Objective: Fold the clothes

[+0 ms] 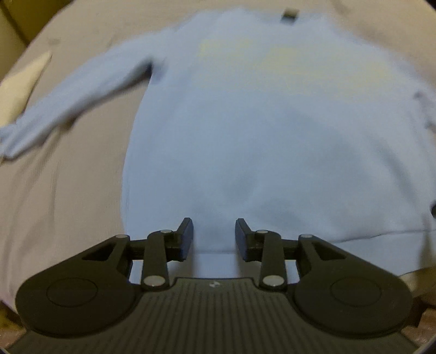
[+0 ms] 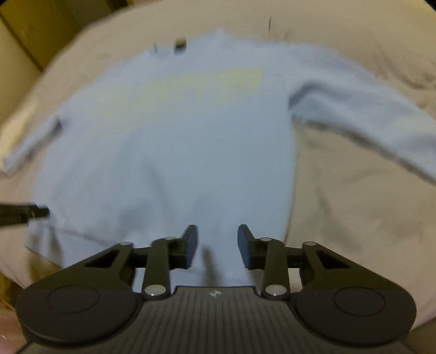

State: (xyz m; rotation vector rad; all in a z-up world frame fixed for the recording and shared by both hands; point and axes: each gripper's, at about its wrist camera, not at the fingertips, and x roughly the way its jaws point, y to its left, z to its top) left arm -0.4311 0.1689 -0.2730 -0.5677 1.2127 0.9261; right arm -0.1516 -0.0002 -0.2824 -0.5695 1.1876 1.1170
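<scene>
A light blue long-sleeved sweater (image 1: 259, 136) lies spread flat on a beige cover, hem toward me and collar far. It has a faint yellow print (image 1: 272, 62) on the chest and a dark label (image 1: 288, 15) at the neck. My left gripper (image 1: 214, 226) hovers over the hem near the sweater's left side, jaws apart, cloth showing flat between them. In the right wrist view the sweater (image 2: 177, 149) fills the middle, one sleeve (image 2: 368, 117) stretched out right. My right gripper (image 2: 217, 231) stands open over the hem, with a small wrinkle of cloth between the fingers and the pads clear of it.
The beige cover (image 2: 354, 204) lies in soft creases around the sweater. The other sleeve (image 1: 76, 100) reaches out left toward a pale flat object (image 1: 24, 81). A dark tool tip (image 2: 24, 213) enters from the left edge. Brown furniture (image 2: 32, 27) stands at the far left.
</scene>
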